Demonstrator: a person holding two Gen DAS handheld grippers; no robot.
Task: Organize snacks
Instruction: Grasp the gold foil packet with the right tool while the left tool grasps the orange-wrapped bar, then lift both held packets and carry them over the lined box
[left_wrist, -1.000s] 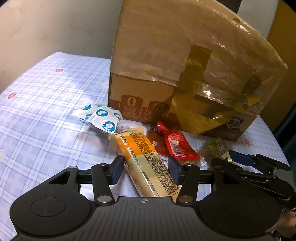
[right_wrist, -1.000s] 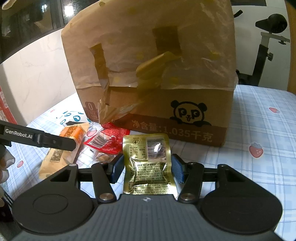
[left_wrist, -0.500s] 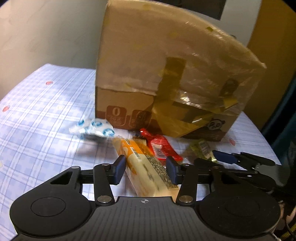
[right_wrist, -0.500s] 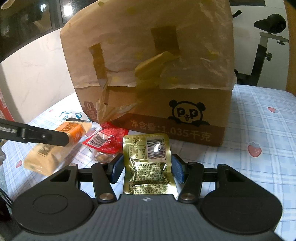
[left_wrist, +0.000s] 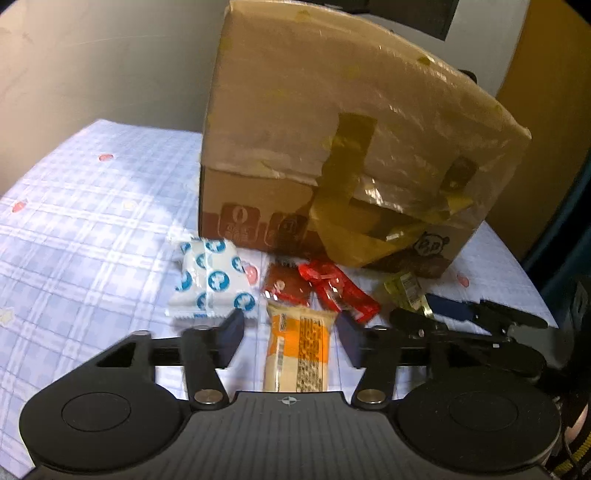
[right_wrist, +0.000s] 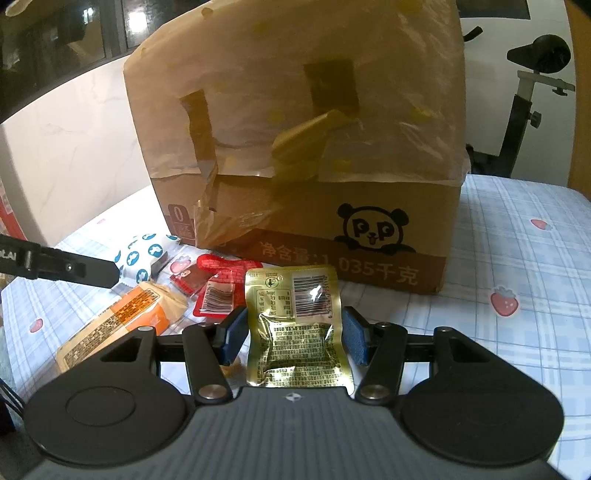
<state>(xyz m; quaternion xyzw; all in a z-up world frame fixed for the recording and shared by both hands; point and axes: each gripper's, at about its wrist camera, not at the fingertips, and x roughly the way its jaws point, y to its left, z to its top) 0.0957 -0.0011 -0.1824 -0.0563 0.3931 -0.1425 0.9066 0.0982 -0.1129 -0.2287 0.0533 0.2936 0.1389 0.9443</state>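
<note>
**Two grippers wait over a row of snacks before the box**

The largest thing is the cardboard box (right_wrist: 306, 177), which stands at the back of the checked tablecloth (left_wrist: 85, 221). Loose plastic film and strips of yellow tape cover its upper part, so I cannot tell whether its top is open; the edge is cut off in both views. I think it is the place where the snacks should go, because all of them lie just in front of its wall.

The left gripper (left_wrist: 290, 334) hangs over the orange and cream bar (left_wrist: 299, 350). Its jaws have just been opening and now stand spread; the bar lies between them, and I see a gap on each side, so the pads do not press it. This looks like a release or a new try at the grip. The near end of the bar is hidden under the gripper body.

The right gripper (right_wrist: 295, 332) has the gold pouch (right_wrist: 297, 325) between its pads. The pads stand at the edges of the pouch, but I cannot tell whether they really pinch it.

Beside the bar lie the white packet with blue marks (left_wrist: 212, 282), the red packet (left_wrist: 338, 290) and a small brown sachet (left_wrist: 282, 284). Their printed words are too blurred to read.
</note>
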